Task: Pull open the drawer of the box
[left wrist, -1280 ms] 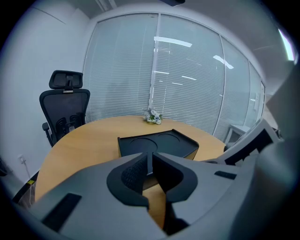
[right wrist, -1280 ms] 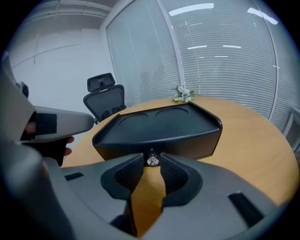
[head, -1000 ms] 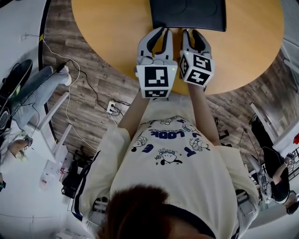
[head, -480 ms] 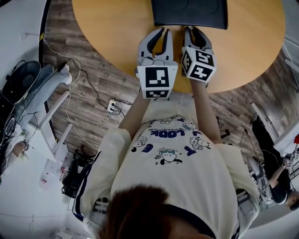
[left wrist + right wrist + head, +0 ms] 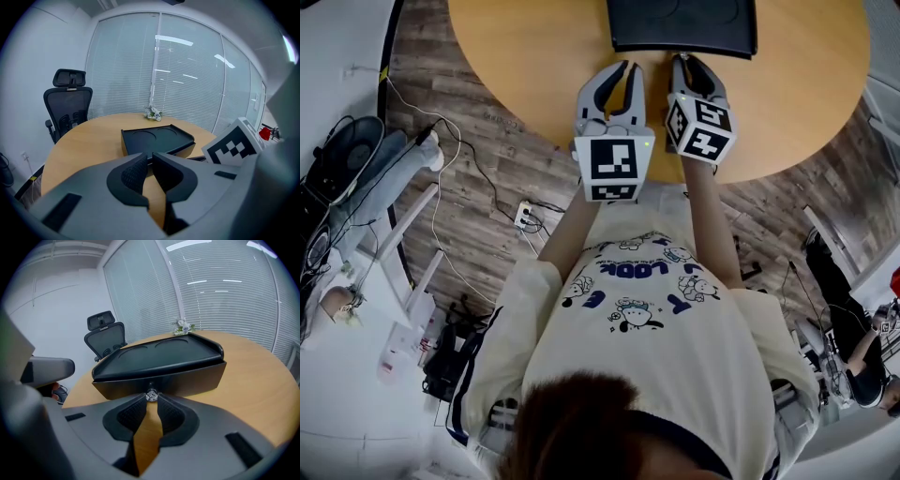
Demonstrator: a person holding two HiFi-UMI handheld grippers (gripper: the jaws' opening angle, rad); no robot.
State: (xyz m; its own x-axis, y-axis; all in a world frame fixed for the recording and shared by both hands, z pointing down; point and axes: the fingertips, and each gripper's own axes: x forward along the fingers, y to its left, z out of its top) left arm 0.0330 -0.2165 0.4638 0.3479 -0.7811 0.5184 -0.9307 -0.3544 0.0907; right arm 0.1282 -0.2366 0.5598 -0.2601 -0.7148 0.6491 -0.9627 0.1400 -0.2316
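Observation:
A black box [image 5: 680,23] with two round recesses in its top stands at the far side of the round wooden table [image 5: 534,56]. In the right gripper view its drawer front [image 5: 159,378] sits flush with the box, with a small crystal knob [image 5: 151,395] at the middle. My right gripper [image 5: 151,399] has its fingertips closed around that knob; the head view shows this gripper [image 5: 687,58] up against the box front. My left gripper [image 5: 628,66] hovers just left of it, short of the box [image 5: 157,140]. The left gripper [image 5: 150,158] is shut and holds nothing.
A small flower ornament [image 5: 153,113] stands on the table behind the box. A black office chair [image 5: 70,105] is at the table's far left. Cables and a power strip [image 5: 525,216] lie on the wood floor, and a seated person's legs [image 5: 366,187] are at the left.
My right gripper has edged forward to the box front. The left gripper has barely moved, and the drawer front still sits flush.

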